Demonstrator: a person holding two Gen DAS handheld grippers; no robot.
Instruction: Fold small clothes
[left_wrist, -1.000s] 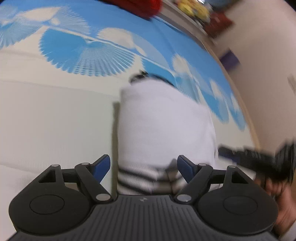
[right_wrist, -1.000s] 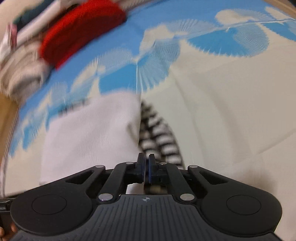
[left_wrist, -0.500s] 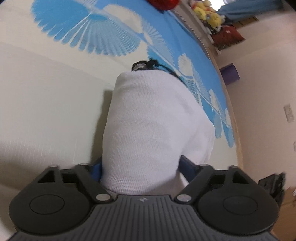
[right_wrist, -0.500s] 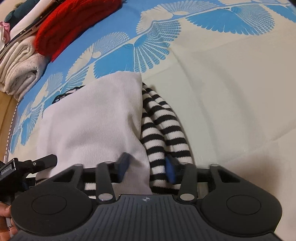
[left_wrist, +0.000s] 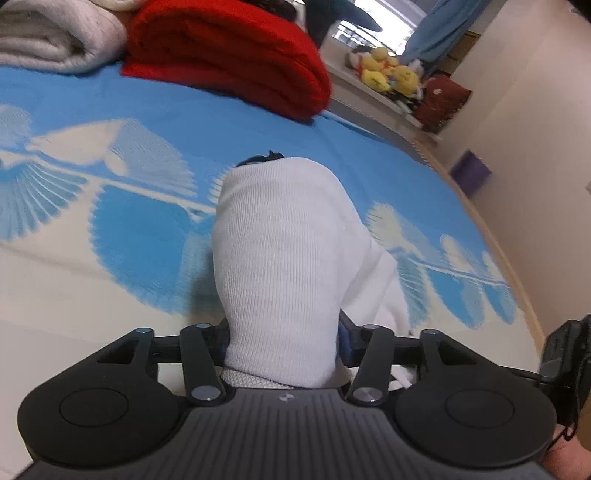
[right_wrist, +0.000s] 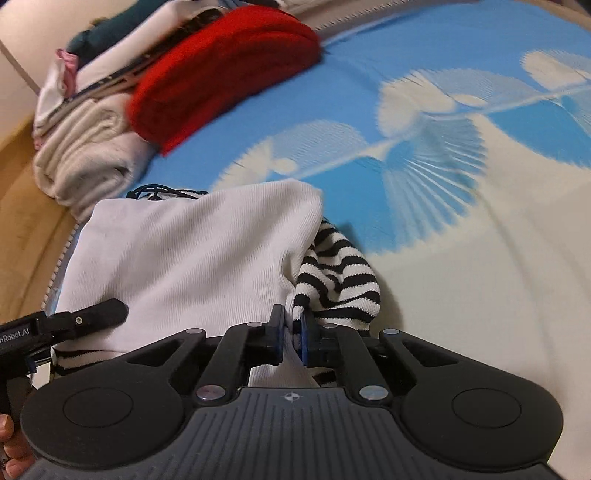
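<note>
1 white garment (right_wrist: 192, 258), 1 striped garment (right_wrist: 340, 273), 1 red knit (right_wrist: 225, 70), 2 hand-held grippers.

Soft, even indoor light fills both views. Daylight glares white from the window (left_wrist: 373, 27) beyond the red sweater (left_wrist: 229, 55). The white garment (left_wrist: 284, 258) throws a faint shadow on the bedspread (left_wrist: 110, 229) to its left. Motion blur smears the bedspread's pattern and the sweater. Fisheye distortion curves the edges.
</note>
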